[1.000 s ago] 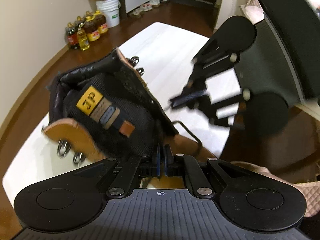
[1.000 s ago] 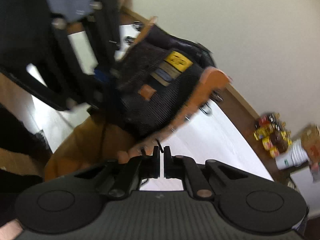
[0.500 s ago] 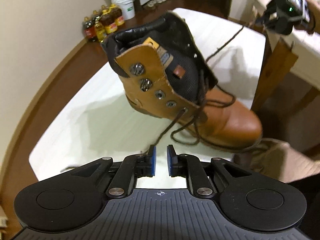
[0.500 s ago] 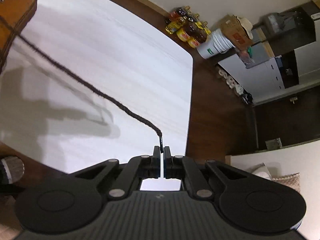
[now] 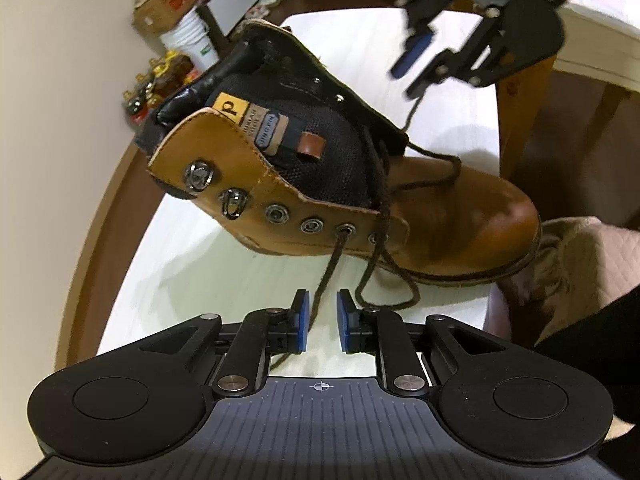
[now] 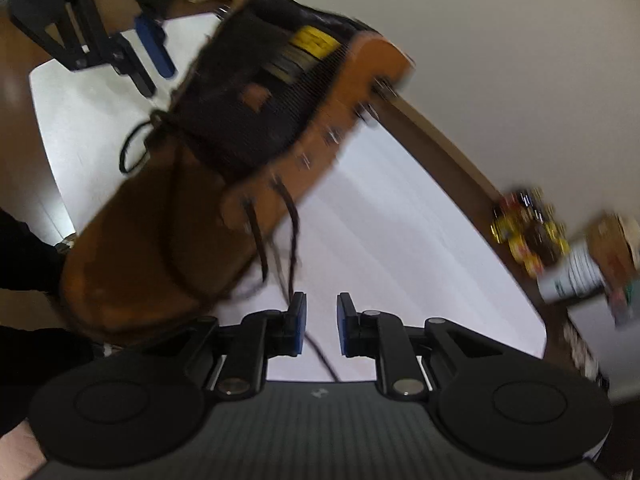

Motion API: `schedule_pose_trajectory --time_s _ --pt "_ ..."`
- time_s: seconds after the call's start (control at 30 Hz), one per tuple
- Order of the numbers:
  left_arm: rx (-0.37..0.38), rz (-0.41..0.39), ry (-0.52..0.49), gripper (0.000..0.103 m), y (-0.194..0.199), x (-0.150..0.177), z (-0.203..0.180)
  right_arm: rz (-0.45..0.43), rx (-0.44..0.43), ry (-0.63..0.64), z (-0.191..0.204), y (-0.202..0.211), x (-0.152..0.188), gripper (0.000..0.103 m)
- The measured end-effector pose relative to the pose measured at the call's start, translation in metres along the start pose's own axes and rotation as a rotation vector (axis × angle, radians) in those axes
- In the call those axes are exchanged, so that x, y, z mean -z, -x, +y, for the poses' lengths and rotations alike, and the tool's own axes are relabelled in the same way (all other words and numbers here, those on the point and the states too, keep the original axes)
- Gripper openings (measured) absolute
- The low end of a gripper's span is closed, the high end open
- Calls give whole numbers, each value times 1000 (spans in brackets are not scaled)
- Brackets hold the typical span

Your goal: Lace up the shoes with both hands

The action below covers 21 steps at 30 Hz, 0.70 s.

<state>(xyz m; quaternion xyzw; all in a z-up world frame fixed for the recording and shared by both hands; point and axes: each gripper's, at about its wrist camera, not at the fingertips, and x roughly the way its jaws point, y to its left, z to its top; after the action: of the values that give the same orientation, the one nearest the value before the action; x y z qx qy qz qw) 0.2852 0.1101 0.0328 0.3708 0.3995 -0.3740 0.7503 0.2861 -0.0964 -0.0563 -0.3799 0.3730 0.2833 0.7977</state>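
A tan leather boot (image 5: 460, 216) with a black mesh tongue lies tilted on the white table (image 5: 192, 280). A dark brown lace (image 5: 328, 272) leaves a lower eyelet and runs down between the blue pads of my left gripper (image 5: 322, 320). Its jaws are opening and do not press the lace. The right gripper (image 5: 414, 68) hovers beyond the boot with its jaws apart. The right wrist view is blurred. There the boot (image 6: 152, 240) fills the left, and another lace strand (image 6: 296, 240) passes the right gripper (image 6: 322, 320) close to its left pad, unpinched, while the jaws open. The left gripper (image 6: 146, 60) shows at top left.
Oil bottles (image 5: 160, 80), a white bucket (image 5: 192, 40) and a cardboard box (image 5: 168, 4) stand on the brown floor by the wall. A wooden furniture leg (image 5: 524, 120) and a beige quilted cushion (image 5: 580, 264) are by the table's right edge.
The right gripper, earlier shut on the lace end and pulling it taut away from the boot, has come back beside the boot with its jaws apart. The left jaws have widened around a lace.
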Motion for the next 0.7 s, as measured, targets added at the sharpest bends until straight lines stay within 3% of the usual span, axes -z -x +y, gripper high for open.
schedule_pose_trajectory --time_s 0.2,0.43,0.5,0.53,0.63,0.7 --pt "0 -12 18 16 -10 -2 -5 -50 -78 70 -6 -13 -18 17" --pt "-19 -51 24 17 -16 -7 -11 -58 -100 91 -10 -17 -24 14" --pt "-4 -66 18 13 -16 -10 -11 -60 -106 93 -12 -15 -25 5" --pt "13 -68 20 3 -16 -11 -10 -62 -109 79 -15 -14 -25 4" --pt "14 -41 55 3 -18 -12 -5 -44 -99 19 -25 -13 -26 4" --pt "10 -12 70 3 -17 -8 -2 9 -48 -20 -34 -15 -21 3"
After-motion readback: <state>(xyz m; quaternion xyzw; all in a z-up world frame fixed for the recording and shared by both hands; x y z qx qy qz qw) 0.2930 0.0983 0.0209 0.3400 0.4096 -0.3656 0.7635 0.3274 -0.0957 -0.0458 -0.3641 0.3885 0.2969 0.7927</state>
